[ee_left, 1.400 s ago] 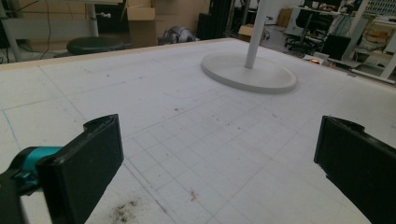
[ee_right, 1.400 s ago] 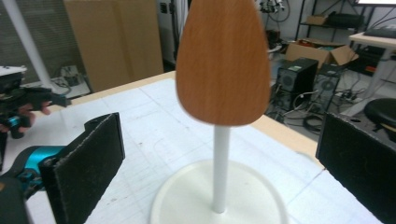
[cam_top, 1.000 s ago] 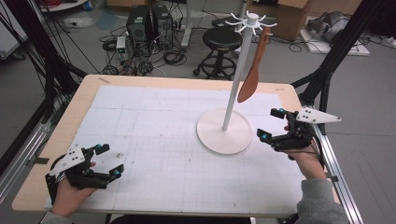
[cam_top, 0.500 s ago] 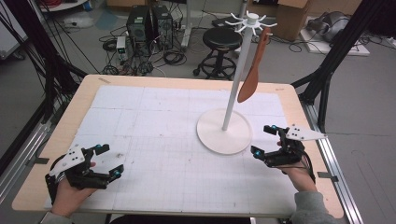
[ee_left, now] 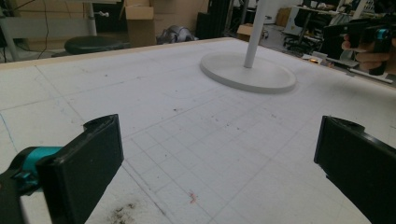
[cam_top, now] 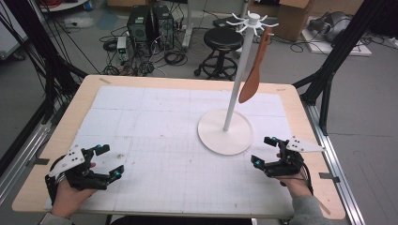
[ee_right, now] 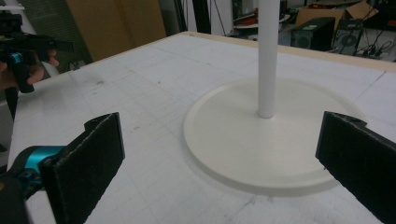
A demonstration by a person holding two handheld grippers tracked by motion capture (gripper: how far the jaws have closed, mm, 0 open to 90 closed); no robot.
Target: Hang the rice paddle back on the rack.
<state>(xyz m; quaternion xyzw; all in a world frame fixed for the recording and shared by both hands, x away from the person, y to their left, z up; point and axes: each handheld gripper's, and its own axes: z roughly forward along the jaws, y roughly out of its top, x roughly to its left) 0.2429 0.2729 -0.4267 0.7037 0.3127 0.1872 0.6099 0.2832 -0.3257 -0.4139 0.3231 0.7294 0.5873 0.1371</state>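
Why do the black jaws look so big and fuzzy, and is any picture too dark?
None is dark; the light is even and soft. In the left gripper view and right gripper view the jaws sit close to the lens, so they loom large with soft edges, while the stand stays fairly sharp. The high view is evenly lit; the spatula looks slightly blurry.

no readable text, labels perhaps too blurred

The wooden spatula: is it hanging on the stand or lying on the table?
Hanging. The wooden spatula dangles from a hook at the top of the white stand, blade down, clear of the table.
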